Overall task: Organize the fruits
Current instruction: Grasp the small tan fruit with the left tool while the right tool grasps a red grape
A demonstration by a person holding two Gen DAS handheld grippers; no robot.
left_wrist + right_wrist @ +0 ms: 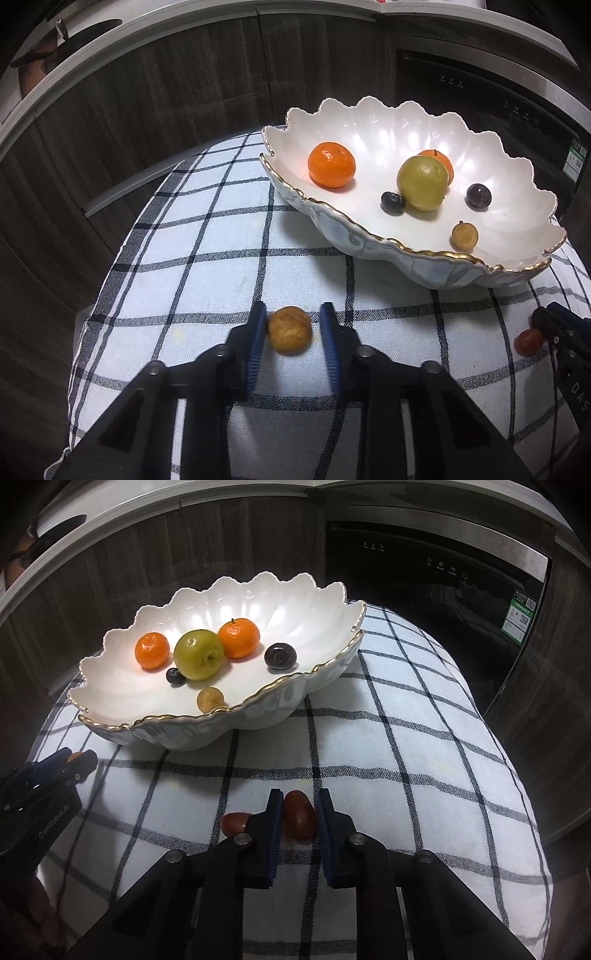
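Black left gripper (291, 325), bottom centre of its frame: we read its blue-padded jaws as clamped on the small, round, tan, rough-shelled fruit (289, 329) lying on the checked cloth of the desk (207, 236). Right gripper (298, 814) likewise clamps the oblong, glossy red fruit (299, 819). Both seem light; the red one looks slippery and soft, so we would grip mid-body, gently.

2 tangerines (151, 651), 1 green apple (198, 654), 2 dark grapes (280, 656), 2 longans (289, 330), 2 red tomatoes (300, 819), 1 bowl (110, 698).

second red fruit (235, 822) half hidden behind finger, appliance labels (441, 568) illegible
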